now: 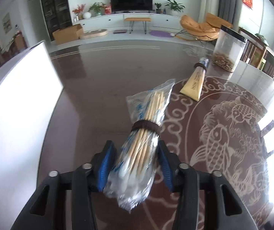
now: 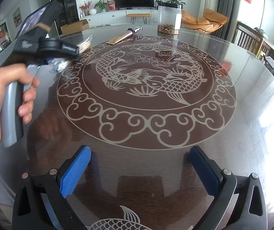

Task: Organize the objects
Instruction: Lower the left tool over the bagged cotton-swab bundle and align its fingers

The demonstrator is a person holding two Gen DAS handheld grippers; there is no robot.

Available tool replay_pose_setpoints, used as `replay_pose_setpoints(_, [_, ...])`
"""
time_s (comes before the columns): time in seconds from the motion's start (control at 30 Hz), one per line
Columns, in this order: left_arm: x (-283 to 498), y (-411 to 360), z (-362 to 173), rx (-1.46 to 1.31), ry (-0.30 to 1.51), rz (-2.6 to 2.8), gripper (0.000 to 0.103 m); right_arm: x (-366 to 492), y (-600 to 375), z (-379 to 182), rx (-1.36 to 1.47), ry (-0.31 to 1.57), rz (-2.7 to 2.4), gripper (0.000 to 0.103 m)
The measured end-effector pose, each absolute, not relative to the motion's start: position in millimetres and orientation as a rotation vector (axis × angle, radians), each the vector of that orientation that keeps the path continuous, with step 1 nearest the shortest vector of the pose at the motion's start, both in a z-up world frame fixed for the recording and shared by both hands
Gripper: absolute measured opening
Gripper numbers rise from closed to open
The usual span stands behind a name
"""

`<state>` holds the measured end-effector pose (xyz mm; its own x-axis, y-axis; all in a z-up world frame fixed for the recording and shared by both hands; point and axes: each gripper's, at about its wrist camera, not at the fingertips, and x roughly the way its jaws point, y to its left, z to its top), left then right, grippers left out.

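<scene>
Left gripper [image 1: 136, 164]: blue pads pressed against both sides of a clear bag of cotton swabs [image 1: 144, 140], which is bound round the middle by a dark band [image 1: 145, 127]. Bag lies on the dark round table [image 1: 98, 88], its far end pointing away. Far right of it, a yellow tube [image 1: 194, 82], then a clear jar [image 1: 227, 50] with a black lid. Right gripper [image 2: 139, 170]: jaws wide apart, nothing between them, over the near table edge. A hand [image 2: 5, 103] grips the left tool's grey handle.
</scene>
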<state>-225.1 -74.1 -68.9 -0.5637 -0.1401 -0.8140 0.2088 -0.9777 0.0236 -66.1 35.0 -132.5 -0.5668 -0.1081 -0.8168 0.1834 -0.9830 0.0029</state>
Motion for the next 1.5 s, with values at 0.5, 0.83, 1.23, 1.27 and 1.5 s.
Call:
replay_pose_setpoints(0.5, [-234,-81,-82,1.382,0.113,-2.627,0.103,-66,34,-133,1.369,0.128,-2.642,0.103])
replay_pose_setpoints(0.83, [-231,-81,-82,1.364,0.123,-2.621,0.103,-66,34,-133,1.37,0.128,-2.642,0.103])
replay_pose_setpoints(1.23, [-228,-89,-81,1.376,0.107,-2.645,0.103,-66,34,-133,1.37,0.129,-2.643,0.103])
replay_pose_setpoints(1.27, [-229,-90,-81,1.373,0.113,-2.639,0.103,-66,34,-133,1.37,0.129,-2.643,0.103])
replay_pose_setpoints(1.5, [-232,-90,-82,1.371,0.118,-2.631,0.103,-66,34,-133,1.37,0.129,-2.643,0.103])
